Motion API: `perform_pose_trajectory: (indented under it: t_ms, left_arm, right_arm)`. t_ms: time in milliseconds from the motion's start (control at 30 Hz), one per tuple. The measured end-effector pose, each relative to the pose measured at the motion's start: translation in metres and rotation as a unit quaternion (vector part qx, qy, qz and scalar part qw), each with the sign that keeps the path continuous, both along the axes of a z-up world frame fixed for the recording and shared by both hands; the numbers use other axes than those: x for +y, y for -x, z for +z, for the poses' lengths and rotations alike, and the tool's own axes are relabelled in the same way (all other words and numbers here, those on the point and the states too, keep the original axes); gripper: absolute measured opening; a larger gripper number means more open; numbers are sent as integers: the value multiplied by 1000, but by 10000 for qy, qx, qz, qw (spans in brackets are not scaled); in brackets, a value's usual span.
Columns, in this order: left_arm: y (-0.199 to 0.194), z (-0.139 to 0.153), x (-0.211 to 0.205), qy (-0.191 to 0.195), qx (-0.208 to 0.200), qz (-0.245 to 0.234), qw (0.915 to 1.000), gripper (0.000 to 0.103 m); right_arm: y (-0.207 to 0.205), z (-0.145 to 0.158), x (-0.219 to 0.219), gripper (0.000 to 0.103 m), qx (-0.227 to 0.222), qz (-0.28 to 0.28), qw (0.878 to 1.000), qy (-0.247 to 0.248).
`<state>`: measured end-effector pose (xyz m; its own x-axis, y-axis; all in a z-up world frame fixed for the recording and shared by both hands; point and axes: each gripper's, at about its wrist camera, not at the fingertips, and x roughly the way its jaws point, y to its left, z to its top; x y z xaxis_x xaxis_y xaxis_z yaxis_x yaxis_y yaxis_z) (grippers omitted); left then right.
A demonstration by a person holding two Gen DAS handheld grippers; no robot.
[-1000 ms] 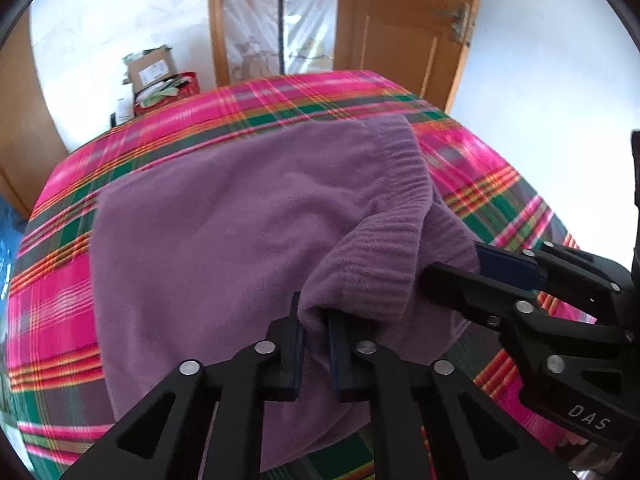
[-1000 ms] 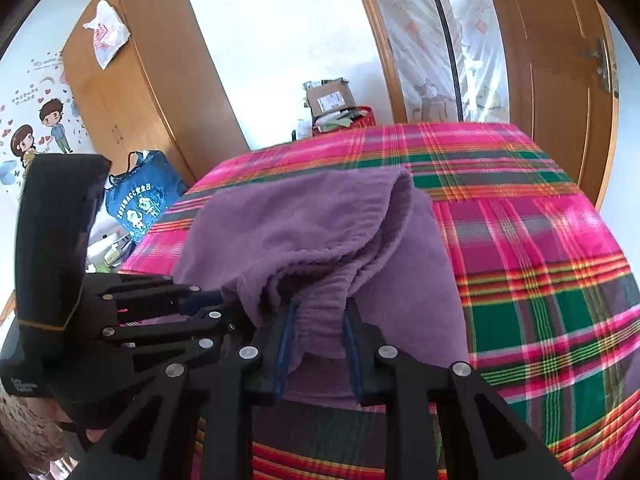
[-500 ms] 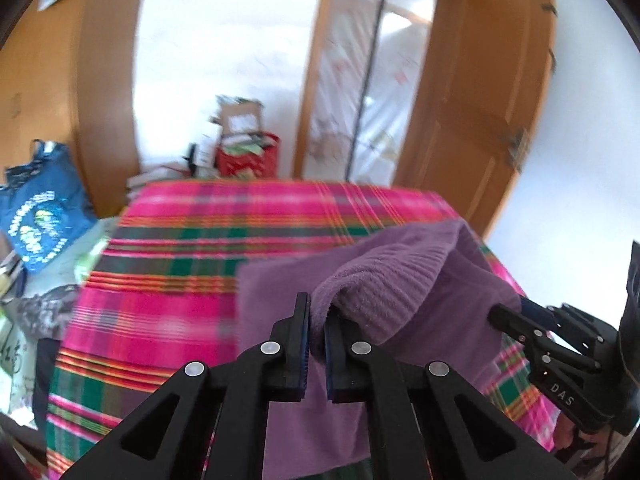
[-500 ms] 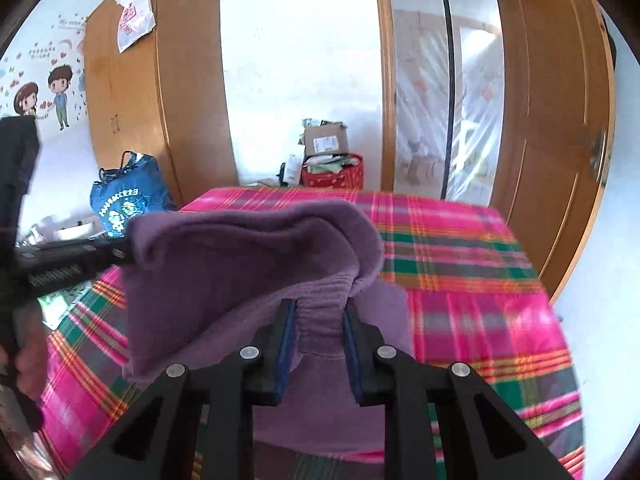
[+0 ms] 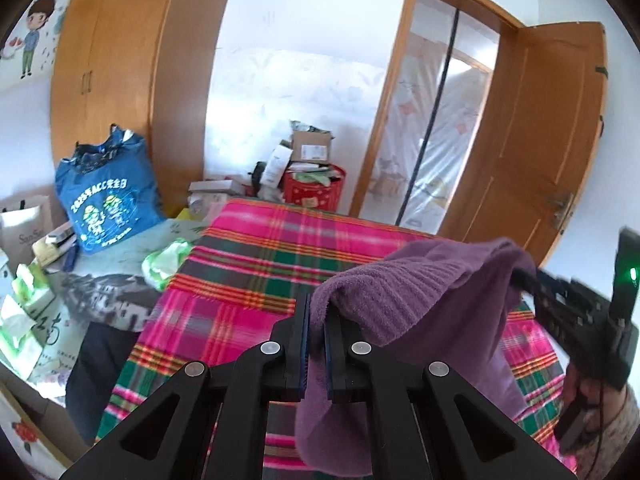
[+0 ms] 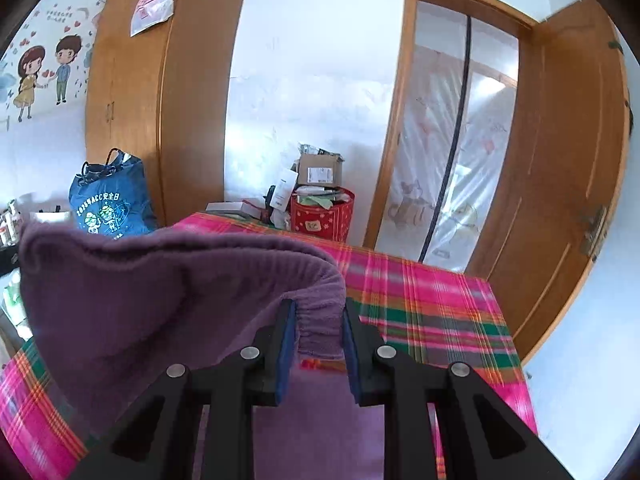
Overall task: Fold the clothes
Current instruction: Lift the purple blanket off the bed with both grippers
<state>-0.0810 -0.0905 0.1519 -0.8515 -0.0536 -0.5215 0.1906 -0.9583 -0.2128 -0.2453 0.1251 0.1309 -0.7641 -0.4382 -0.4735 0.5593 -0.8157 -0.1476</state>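
— Where's the garment?

— My left gripper (image 5: 315, 322) and right gripper (image 6: 319, 326) each have their jaws clenched on the purple knit sweater's (image 6: 168, 300) ribbed hem, holding it stretched above the plaid-covered bed (image 6: 432, 304).

— Hanging free?

— Lower part drapes down.

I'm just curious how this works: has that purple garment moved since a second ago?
Yes. The purple garment has been lifted: earlier it lay spread over the plaid bedspread, now it hangs above it between both grippers.

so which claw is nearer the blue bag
Left. The left claw holds the purple garment on the side toward the blue bag; the right claw grips its other end, farther from the bag.
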Motion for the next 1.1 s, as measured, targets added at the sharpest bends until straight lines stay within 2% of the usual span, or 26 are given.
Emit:
perform_pose_trajectory:
  t_ms: [267,433,733,900,1033,1100]
  left_arm:
    - [-9,-10,-33,-183,-44,436,9989,6]
    - [-9,-22,-56,-414,-200,686,9966,6]
    - [-10,-50,-85,-633,-509,1207,9894,6]
    - [-17,-74,-102,-910,-751,1529,9812,6]
    - [-20,-89,-111,-977,-977,1675,9761,6]
    - [-21,-95,-113,-999,-1056,1696,9747,6]
  right_arm:
    - [18,17,-68,23,677,183,9972,-257]
    - [26,18,-114,23,878,388,9950,-266]
    - [33,4,-196,23,1052,892,9900,-283]
    - [23,-7,-246,23,1218,1251,9838,-406]
    - [13,-33,-286,23,1340,1490,9763,-819]
    - [10,-49,-303,23,1238,1634,9732,-1045]
